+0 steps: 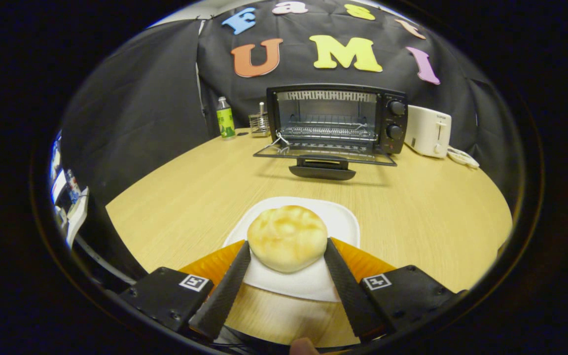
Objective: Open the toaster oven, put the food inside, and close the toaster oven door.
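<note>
The tool (pixel 287 249) grips a round bun (pixel 287 238), pale with toasted golden patches, both fingers pressing its sides above a white plate (pixel 345 222) on the bench (pixel 427 212). At 12 o'clock, well beyond, the black toaster oven (pixel 336 118) stands with its door (pixel 324 154) folded down.

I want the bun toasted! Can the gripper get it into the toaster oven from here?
Probably yes. The gripper has a finger on each side of the bun on the white plate. The toaster oven door lies open, and only bare table lies between.
</note>
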The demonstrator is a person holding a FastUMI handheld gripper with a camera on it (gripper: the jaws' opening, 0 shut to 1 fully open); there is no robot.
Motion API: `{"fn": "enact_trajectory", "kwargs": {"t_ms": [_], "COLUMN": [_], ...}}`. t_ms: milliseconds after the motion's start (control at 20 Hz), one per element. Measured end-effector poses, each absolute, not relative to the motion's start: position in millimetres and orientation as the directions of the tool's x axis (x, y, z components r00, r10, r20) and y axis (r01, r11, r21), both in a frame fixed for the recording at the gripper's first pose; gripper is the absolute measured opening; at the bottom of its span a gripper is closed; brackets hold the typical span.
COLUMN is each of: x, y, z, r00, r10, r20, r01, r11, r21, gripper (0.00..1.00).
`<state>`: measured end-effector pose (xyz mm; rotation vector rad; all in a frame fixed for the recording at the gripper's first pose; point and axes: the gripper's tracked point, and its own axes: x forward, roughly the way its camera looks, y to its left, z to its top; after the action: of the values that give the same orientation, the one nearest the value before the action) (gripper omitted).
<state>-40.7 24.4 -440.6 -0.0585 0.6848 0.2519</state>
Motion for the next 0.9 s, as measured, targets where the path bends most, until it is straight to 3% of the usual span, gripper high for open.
{"fn": "enact_trajectory", "kwargs": {"t_ms": [350, 650, 900], "x": [-36, 19, 84], "y": [31, 16, -4], "z": [-413, -333, -319], "r00": [0.763, 0.832, 0.834], "r10": [0.286, 0.351, 0.341], "r20": [-0.580, -0.429, -0.434], "r01": [-0.262, -0.159, -0.057], "r11": [0.957, 0.893, 0.835], "r21": [0.127, 0.421, 0.547], "gripper": [0.65, 0.62, 0.62]}}
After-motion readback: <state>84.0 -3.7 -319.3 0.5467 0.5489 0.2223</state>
